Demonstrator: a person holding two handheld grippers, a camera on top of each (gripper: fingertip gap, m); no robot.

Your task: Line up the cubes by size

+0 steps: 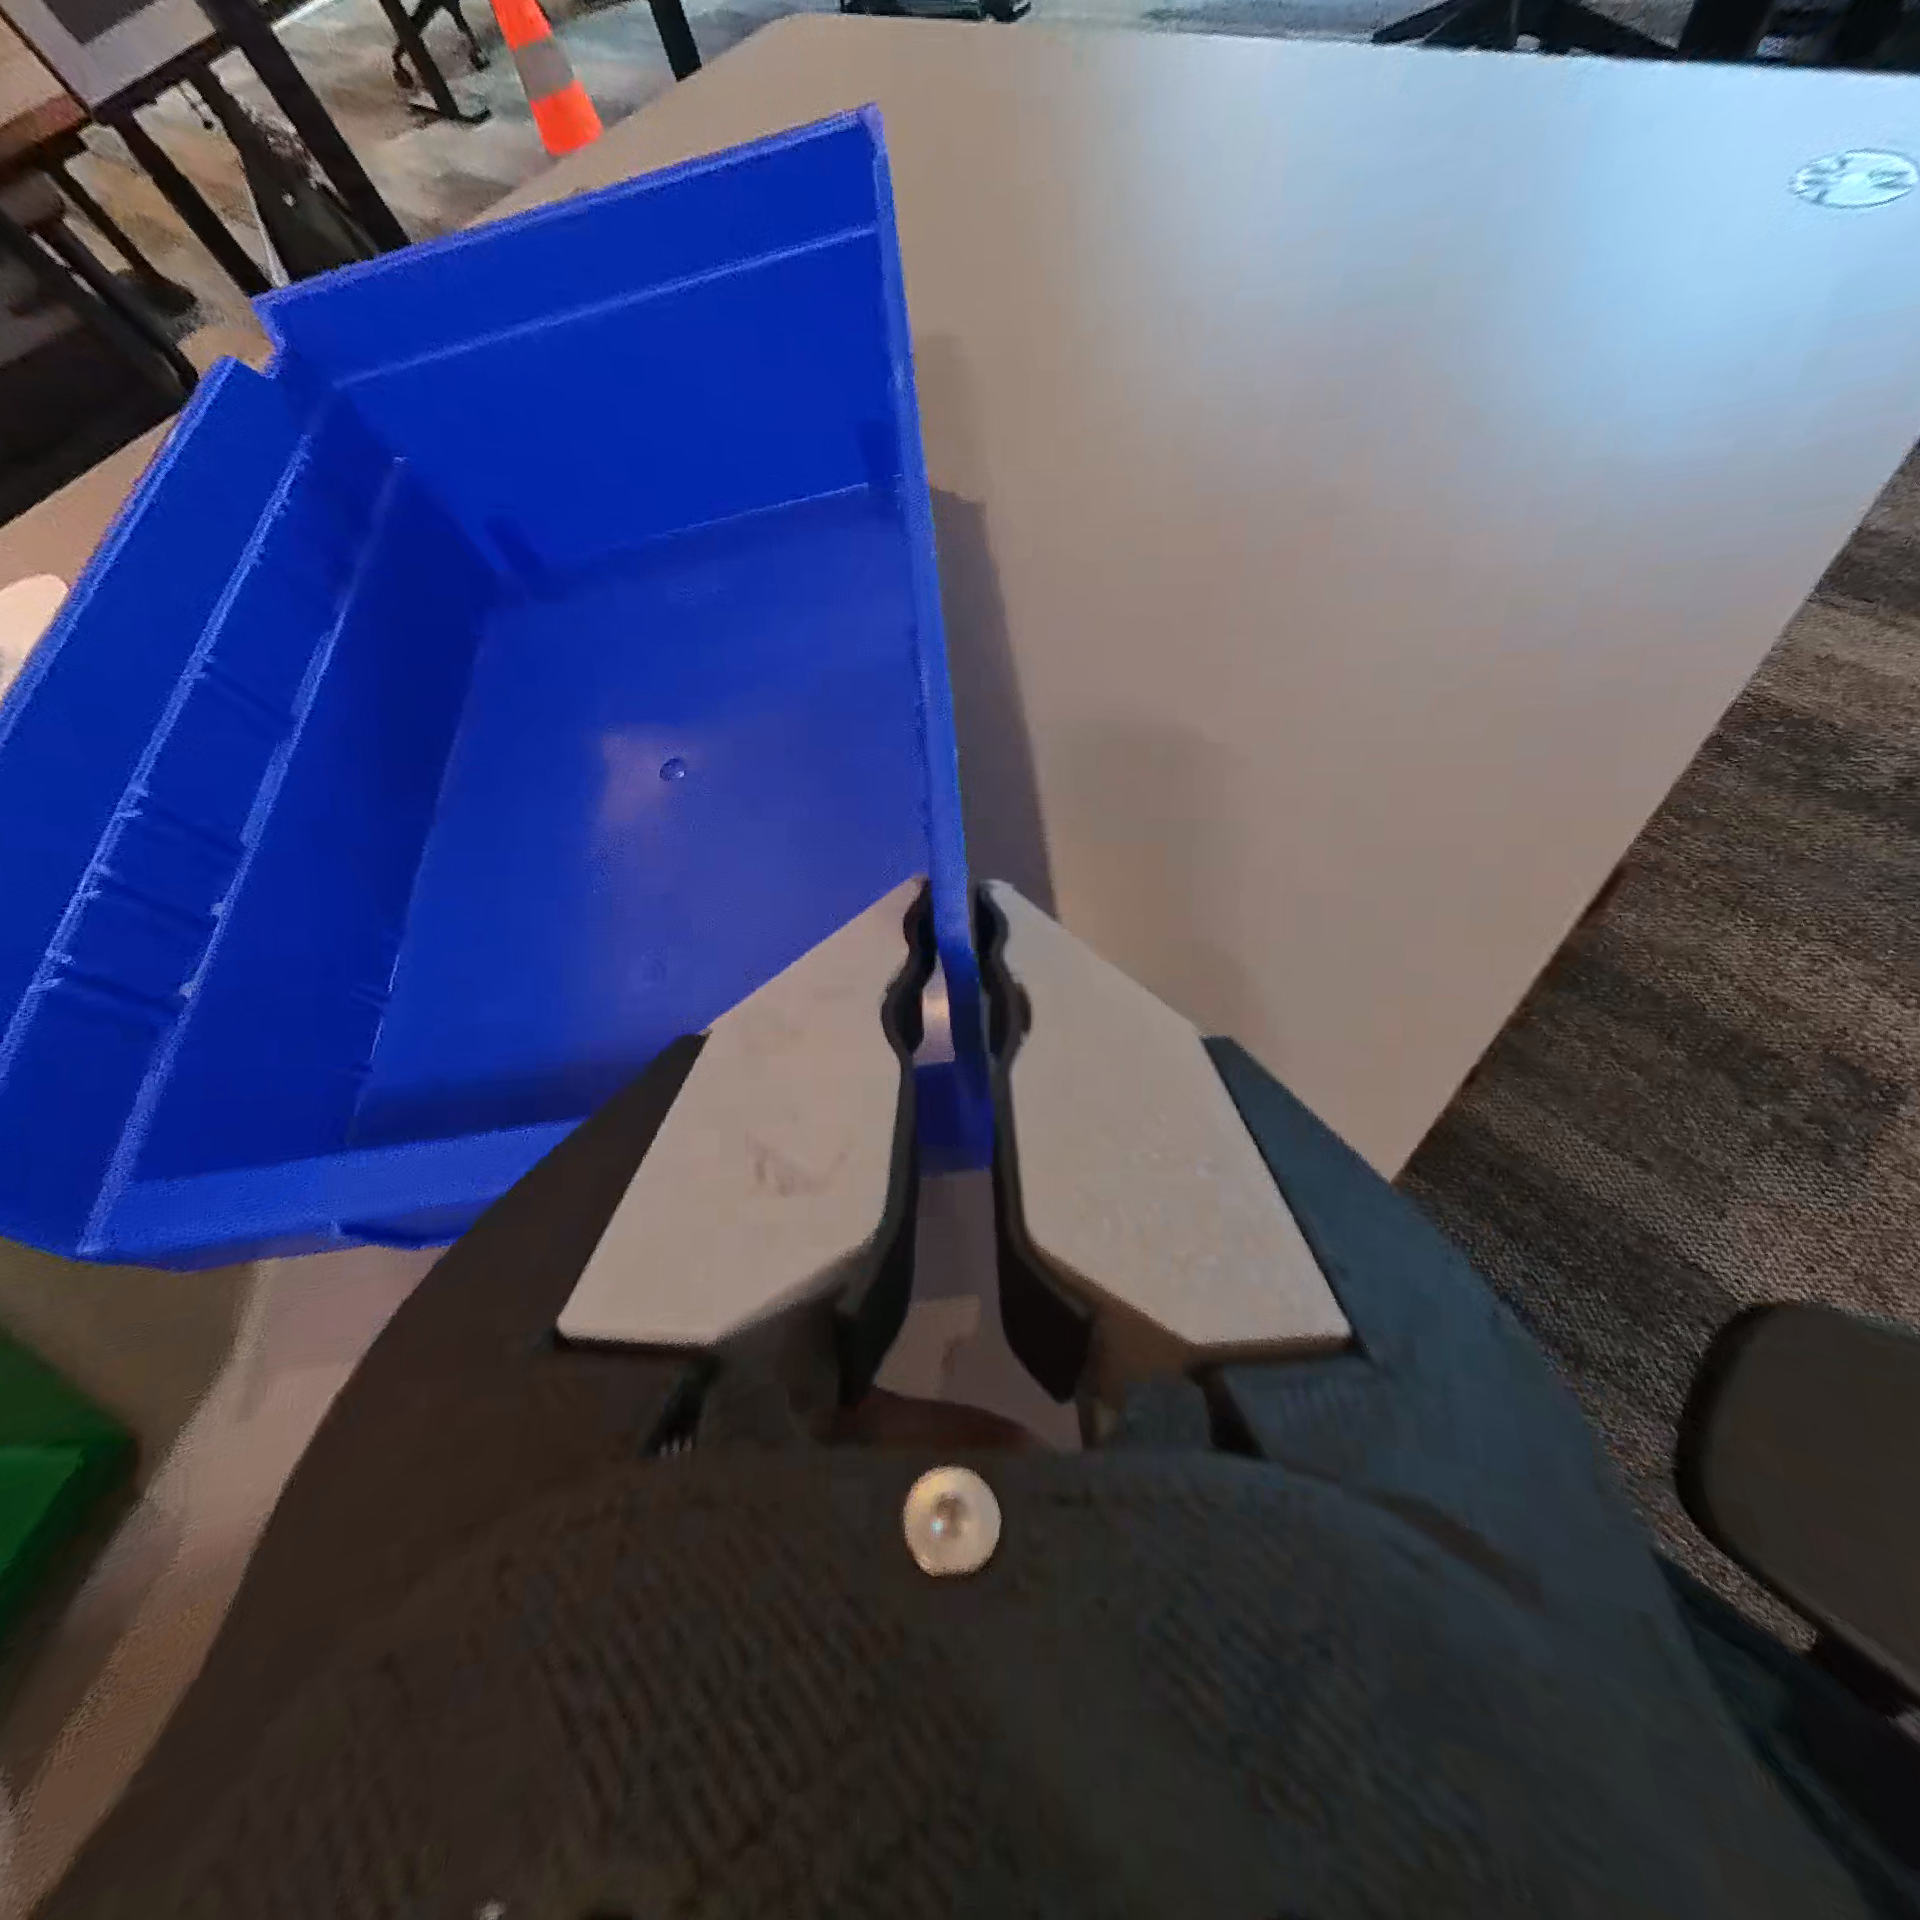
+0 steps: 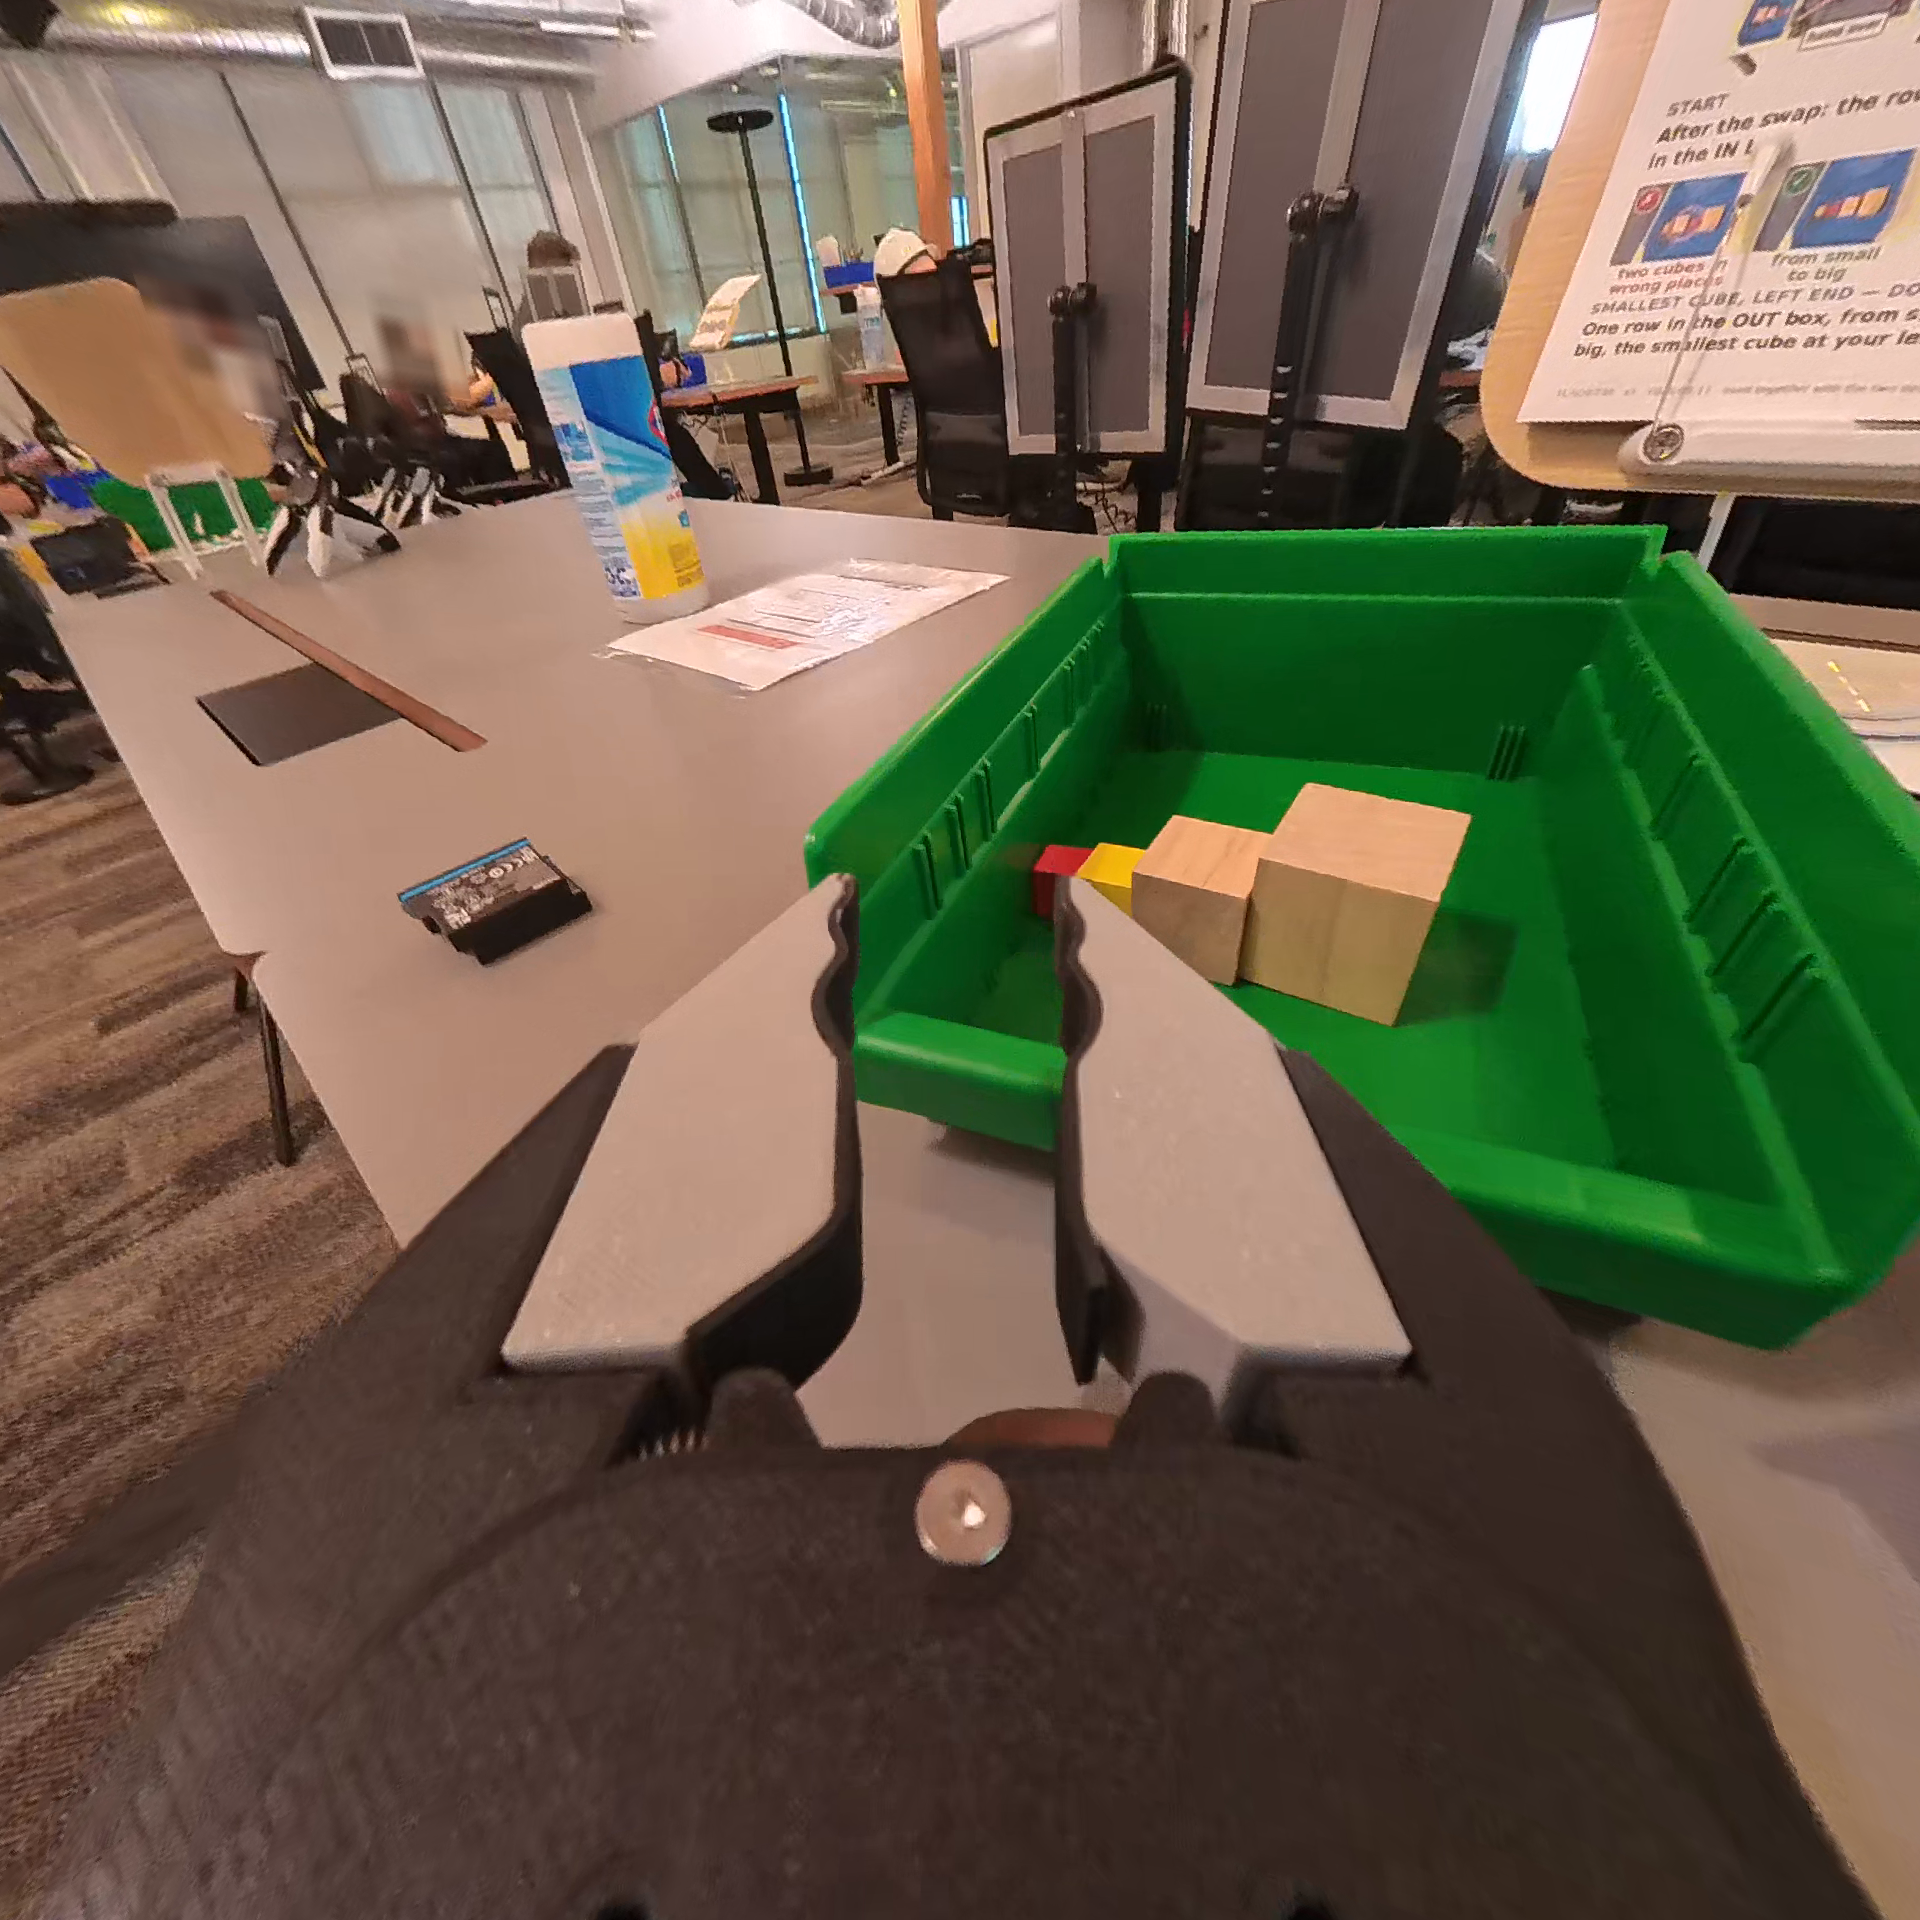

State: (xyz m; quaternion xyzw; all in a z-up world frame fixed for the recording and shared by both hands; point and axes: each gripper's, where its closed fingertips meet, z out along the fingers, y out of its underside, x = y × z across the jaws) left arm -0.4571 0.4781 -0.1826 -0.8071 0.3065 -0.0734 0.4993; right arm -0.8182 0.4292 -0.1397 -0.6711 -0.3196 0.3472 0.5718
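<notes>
Fingers of the left gripper (image 1: 954, 904) are nearly closed, pinching the right wall of a blue bin (image 1: 582, 665) near its near corner, one finger inside the wall and one outside. That bin looks tilted over a grey table (image 1: 1351, 520), and no cubes show on its visible floor. A green edge (image 1: 42, 1475) sits at the near left, and an orange cone (image 1: 545, 78) stands on the floor far behind. The right gripper (image 2: 954, 925) is open with nothing between its fingers, hovering at the near left corner of a green bin (image 2: 1766, 1195) on the table. Inside, four cubes sit in a touching row from left to right: a small red cube (image 2: 1058, 871), a yellow cube (image 2: 1112, 871), a wooden cube (image 2: 1195, 894) and a bigger wooden cube (image 2: 1351, 899). Left of the bin lies a black battery (image 2: 497, 900); farther off are a wipes canister (image 2: 613, 468) and a sheet (image 2: 810, 618). A clipboard (image 2: 1704, 239) stands at the far right.
</notes>
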